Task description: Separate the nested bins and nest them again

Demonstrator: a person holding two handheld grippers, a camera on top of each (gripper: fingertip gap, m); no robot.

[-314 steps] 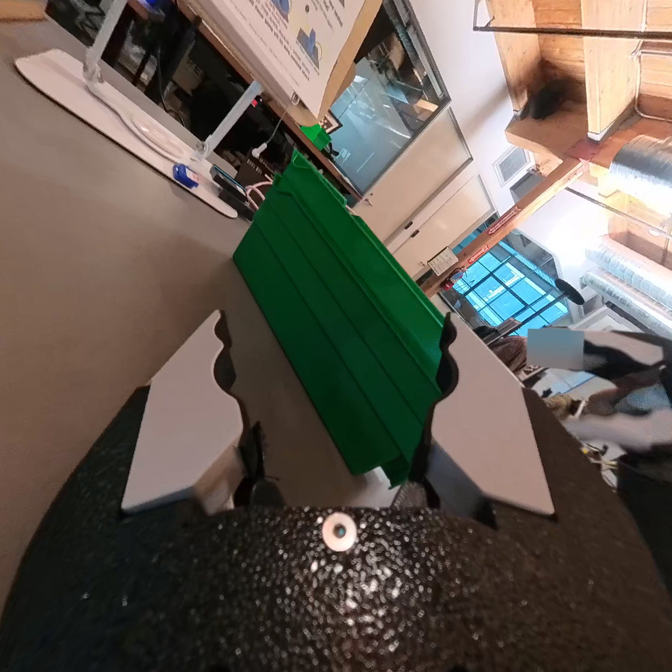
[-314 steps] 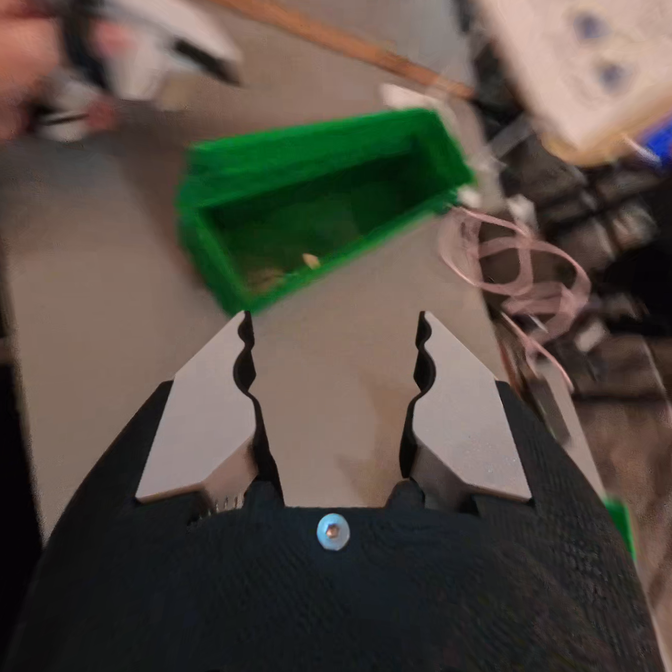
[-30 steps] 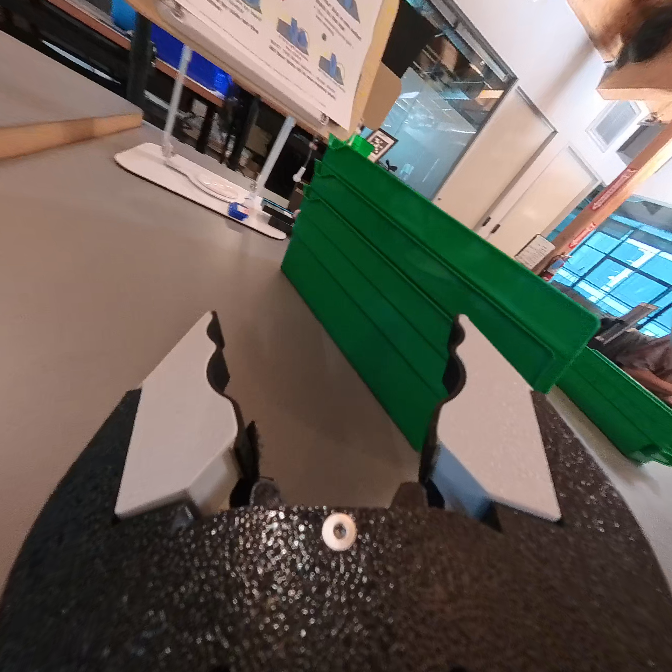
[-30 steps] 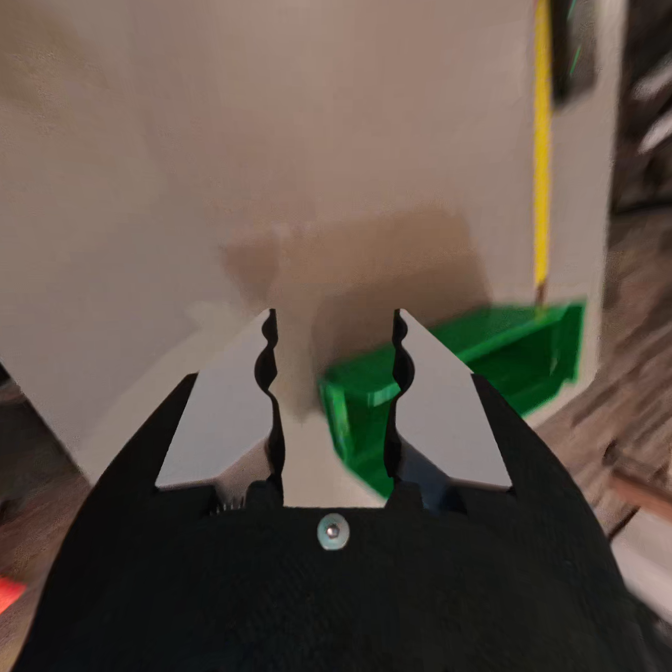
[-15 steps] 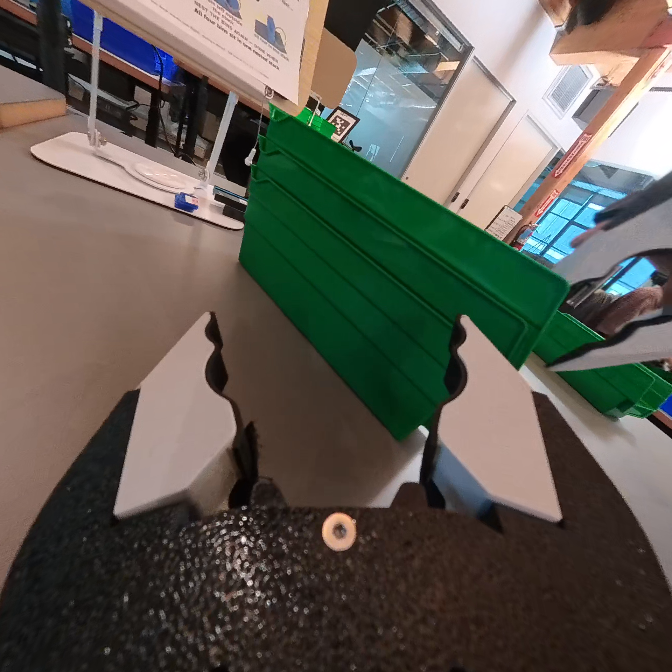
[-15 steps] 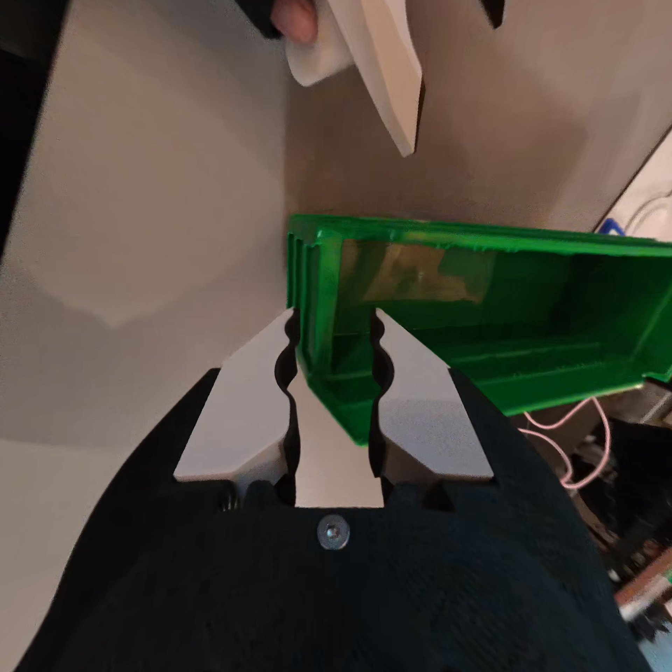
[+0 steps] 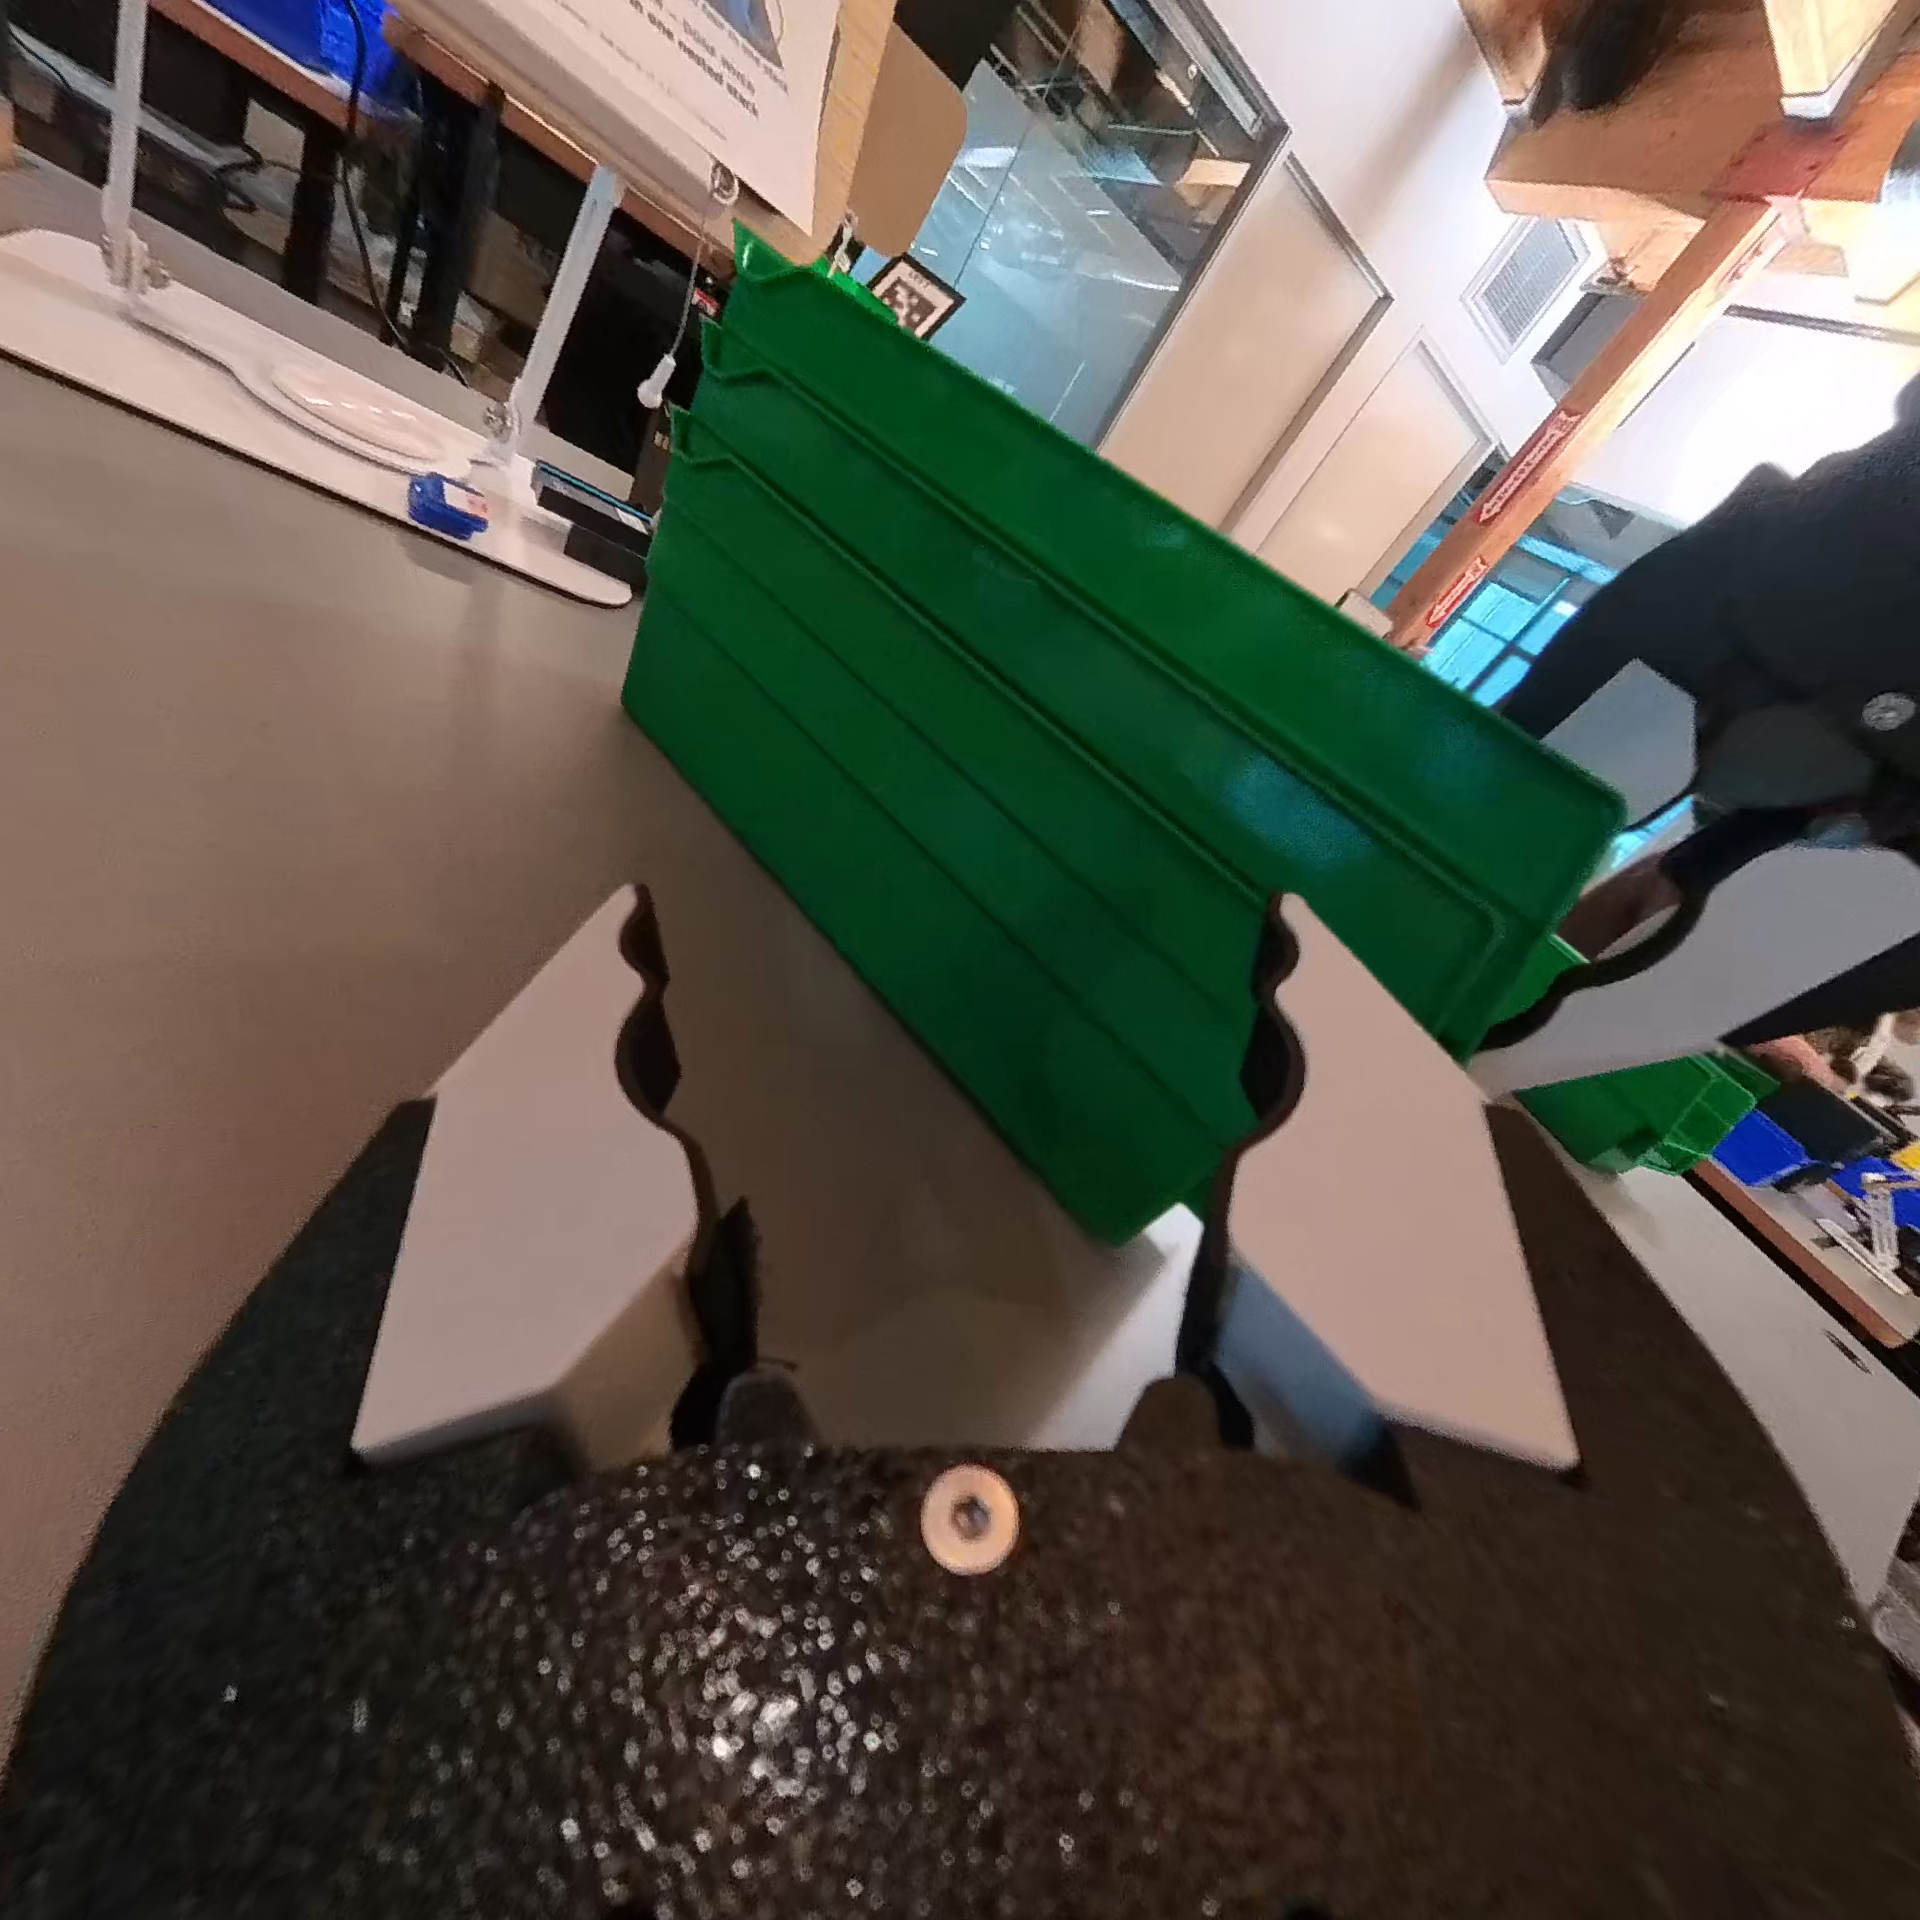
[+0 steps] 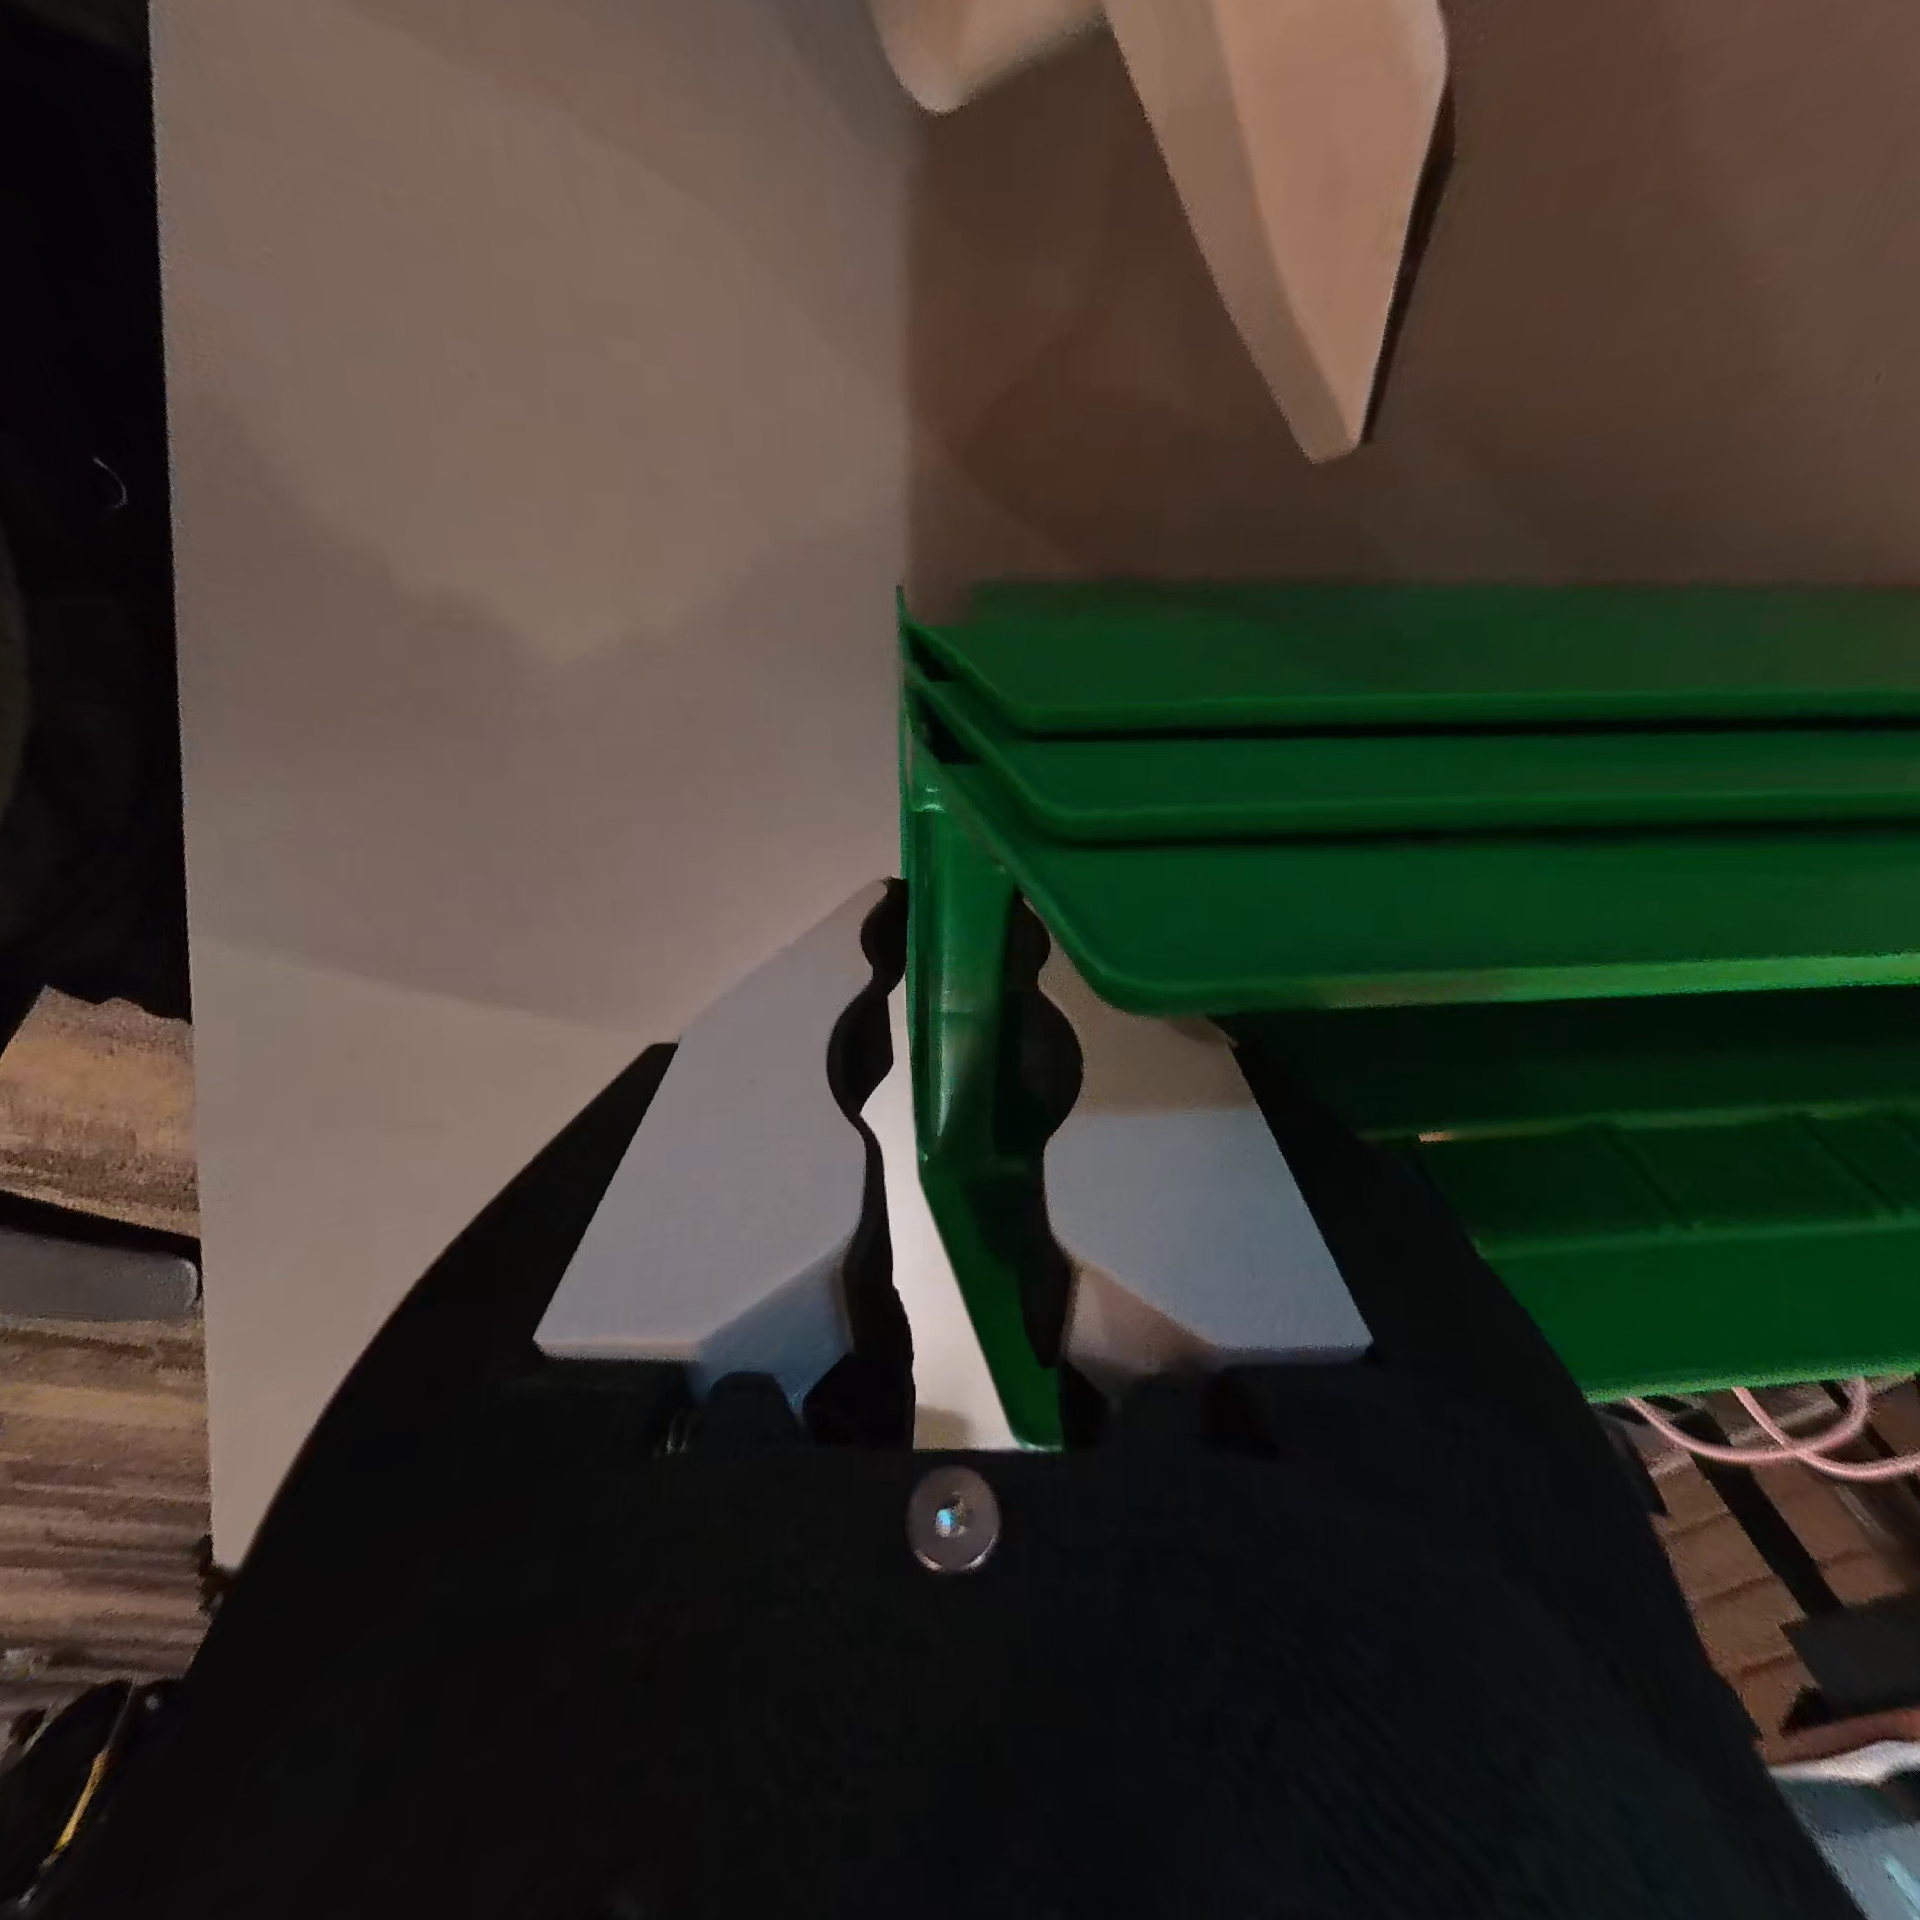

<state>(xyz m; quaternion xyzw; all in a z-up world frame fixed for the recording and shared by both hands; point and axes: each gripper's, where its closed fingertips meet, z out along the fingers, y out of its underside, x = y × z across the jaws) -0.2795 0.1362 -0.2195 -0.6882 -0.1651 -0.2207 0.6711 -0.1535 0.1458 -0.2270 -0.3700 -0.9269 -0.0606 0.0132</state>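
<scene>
1. Right gripper [image 8: 961, 1049]: jaws narrowed around the end wall of the top green bin [image 8: 961, 1091], one finger outside it, the other inside. The inner finger presses on the wall; a thin gap shows along part of the outer one. I judge it gripped, or nearly so.
2. Left gripper [image 7: 956, 1039]: jaws wide apart, holding nothing. It hovers low over the grey table [image 7: 260, 727], just beside the long side of the stack.
3. Stack of green bins [image 7: 1039, 779]: stands on the table, nested, several rims stepped one above another. The right wrist view shows at least three rims [image 8: 1455, 748] layered close.
4. Step in hand, my judgement: lifting the top bin out of the nest.
5. To do it well:
   - seat the right fingers deep on the wall before pulling, or the rim may slip;
   - bring the left gripper onto a lower bin's side or rim to hold the stack down;
   - pull straight up along the nesting direction, since tilting may jam the bins or drag the next one along.
6. Farther off: a white stand base [image 7: 208, 343] on the table, and more green bins [image 7: 1642, 1101] beyond the stack.
</scene>
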